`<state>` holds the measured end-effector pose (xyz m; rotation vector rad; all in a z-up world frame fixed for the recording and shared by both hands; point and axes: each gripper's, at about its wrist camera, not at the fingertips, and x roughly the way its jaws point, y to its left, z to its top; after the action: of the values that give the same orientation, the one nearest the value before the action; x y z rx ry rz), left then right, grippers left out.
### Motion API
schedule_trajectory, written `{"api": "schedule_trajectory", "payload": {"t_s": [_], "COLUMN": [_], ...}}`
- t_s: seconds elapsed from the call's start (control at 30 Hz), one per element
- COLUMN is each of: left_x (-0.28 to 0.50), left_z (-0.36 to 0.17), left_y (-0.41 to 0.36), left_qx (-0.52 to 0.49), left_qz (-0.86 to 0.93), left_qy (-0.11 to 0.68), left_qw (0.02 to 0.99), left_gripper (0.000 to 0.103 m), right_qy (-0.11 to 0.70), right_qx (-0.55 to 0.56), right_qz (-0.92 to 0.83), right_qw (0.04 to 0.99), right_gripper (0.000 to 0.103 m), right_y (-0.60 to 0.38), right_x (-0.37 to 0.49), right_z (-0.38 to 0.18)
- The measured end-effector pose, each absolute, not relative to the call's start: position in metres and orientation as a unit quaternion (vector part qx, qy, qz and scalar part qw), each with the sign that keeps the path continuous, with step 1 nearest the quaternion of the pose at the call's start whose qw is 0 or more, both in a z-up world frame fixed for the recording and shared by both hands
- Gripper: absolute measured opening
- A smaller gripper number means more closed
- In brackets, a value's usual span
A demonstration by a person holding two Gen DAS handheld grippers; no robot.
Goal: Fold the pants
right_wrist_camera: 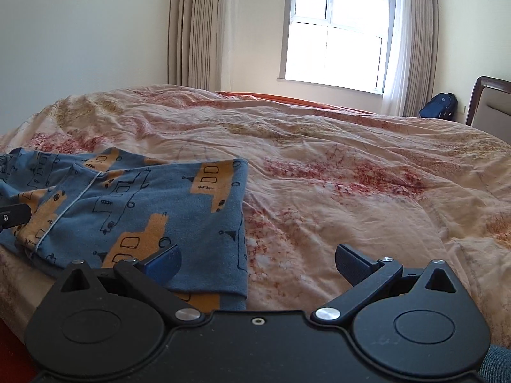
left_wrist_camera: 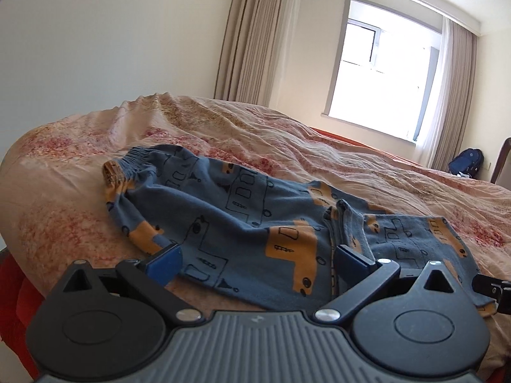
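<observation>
A: The bed (right_wrist_camera: 335, 146) takes up most of the room, and its floral duvet is all wrinkles. Where are the pants?

B: The blue pajama pants (left_wrist_camera: 236, 223) with the orange vehicle print lie flat along the near edge, elastic waistband (left_wrist_camera: 127, 166) to the left, leg hems to the right.

A: And the grippers?

B: Both hover low at that edge. The left gripper (left_wrist_camera: 258, 263) is spread wide over the seat; the right gripper (right_wrist_camera: 257, 263) is spread too, near the hems, holding nothing.

A: I'd smooth that bunched crease mid-leg first, then pinch both layers at the hem and carry them squarely to the waistband.
</observation>
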<state>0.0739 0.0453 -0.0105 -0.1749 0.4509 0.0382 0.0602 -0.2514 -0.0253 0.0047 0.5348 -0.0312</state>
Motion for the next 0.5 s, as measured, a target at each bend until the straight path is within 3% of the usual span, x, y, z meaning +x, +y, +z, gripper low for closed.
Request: {"api": "schedule_trajectory", "payload": {"t_s": [0.27, 0.5], "left_x": [0.109, 0.146], "left_z": [-0.007, -0.01], "left_y": [0.119, 0.153], "left_qx": [-0.066, -0.108], "left_qz": [0.107, 0.061], "left_qy": [0.204, 0.21], "left_qw": [0.971, 0.97], "left_gripper": [0.103, 0.103], "right_qy": [0.205, 0.193], "right_qx": [-0.018, -0.025], "right_qz": [0.079, 0.116], "right_qw": [0.975, 0.974], "right_gripper": [0.102, 0.102], "right_y": [-0.209, -0.173], "right_x": [0.065, 0.094], "right_z": [-0.02, -0.026]}}
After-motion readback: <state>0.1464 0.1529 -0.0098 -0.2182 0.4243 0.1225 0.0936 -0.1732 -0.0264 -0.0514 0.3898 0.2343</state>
